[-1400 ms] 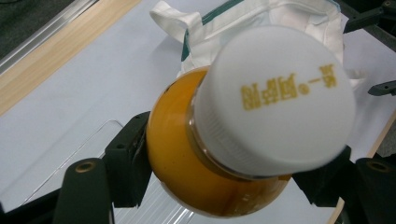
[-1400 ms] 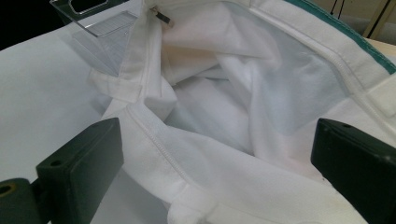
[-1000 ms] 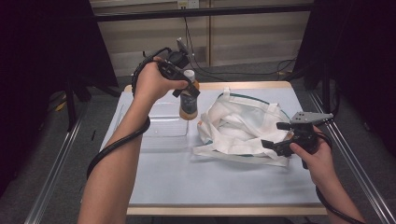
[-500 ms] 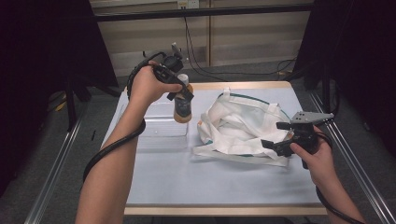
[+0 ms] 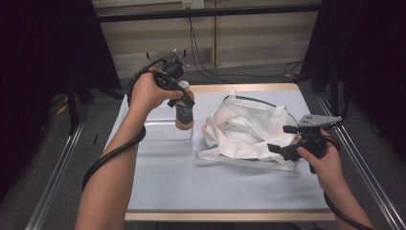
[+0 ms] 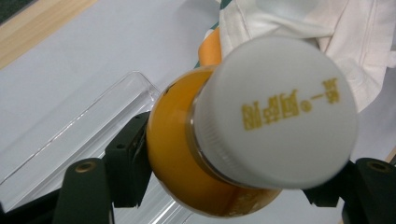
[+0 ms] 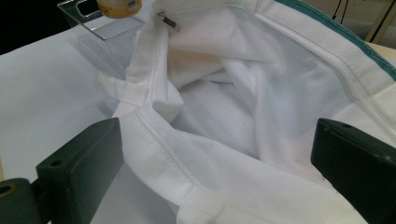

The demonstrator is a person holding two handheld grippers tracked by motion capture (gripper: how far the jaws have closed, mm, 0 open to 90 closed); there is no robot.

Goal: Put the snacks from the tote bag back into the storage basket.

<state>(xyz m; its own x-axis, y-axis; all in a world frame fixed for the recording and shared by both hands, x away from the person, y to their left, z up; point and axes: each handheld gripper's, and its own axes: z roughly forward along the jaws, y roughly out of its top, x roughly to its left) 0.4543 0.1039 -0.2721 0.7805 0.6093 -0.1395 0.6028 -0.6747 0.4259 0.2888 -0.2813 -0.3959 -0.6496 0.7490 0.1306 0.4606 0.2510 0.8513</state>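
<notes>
My left gripper (image 5: 184,103) is shut on an orange drink bottle (image 5: 184,116) with a white cap (image 6: 275,112). It holds the bottle upright just above the right end of a clear plastic tray (image 5: 158,132). In the left gripper view the jaws press on the bottle's body from both sides (image 6: 233,186). A white cloth bag (image 5: 249,129) with a green-trimmed rim lies open at the table's right. My right gripper (image 5: 278,138) stands open at the bag's near right edge. In the right gripper view its jaws (image 7: 217,158) are wide apart with the bag's rim (image 7: 261,93) lying loosely between them.
The pale blue table top (image 5: 215,182) has a wooden border. Metal rails run along the floor on both sides. Cables trail from both grippers. The bottle's base (image 7: 119,7) and the tray (image 7: 107,28) show at the top left of the right gripper view.
The left hand has carried the bottle down and slightly left, from beside the bag to over the tray's right end. The right hand and the bag have stayed still.
</notes>
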